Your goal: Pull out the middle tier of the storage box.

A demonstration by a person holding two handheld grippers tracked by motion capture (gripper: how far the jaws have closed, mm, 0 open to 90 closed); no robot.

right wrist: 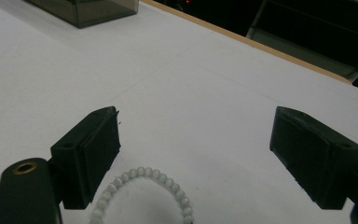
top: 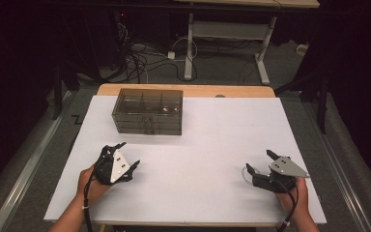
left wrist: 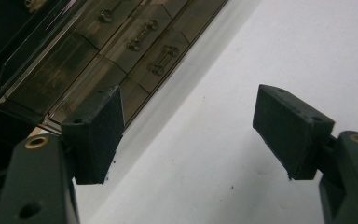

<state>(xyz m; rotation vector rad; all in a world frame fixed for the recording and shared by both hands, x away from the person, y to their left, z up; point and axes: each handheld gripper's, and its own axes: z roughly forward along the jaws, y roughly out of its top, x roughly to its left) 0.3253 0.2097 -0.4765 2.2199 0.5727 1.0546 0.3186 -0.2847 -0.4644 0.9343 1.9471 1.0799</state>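
Bead bracelet (right wrist: 142, 193) lies flat on the white worktop (top: 198, 145) beneath the right tool (right wrist: 196, 154), spread wide, left tool (left wrist: 186, 135) spread too.

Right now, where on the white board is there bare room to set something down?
The middle strip between the left hand-held gripper and right hand-held gripper, and the far right beside the drawer box. Tight spot: the bead bracelet.

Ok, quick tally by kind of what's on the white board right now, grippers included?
Smoky clear drawer box: 1
White bead bracelet: 1
Handheld grippers, jaws open: 2, the left gripper and the right gripper
Total: 4
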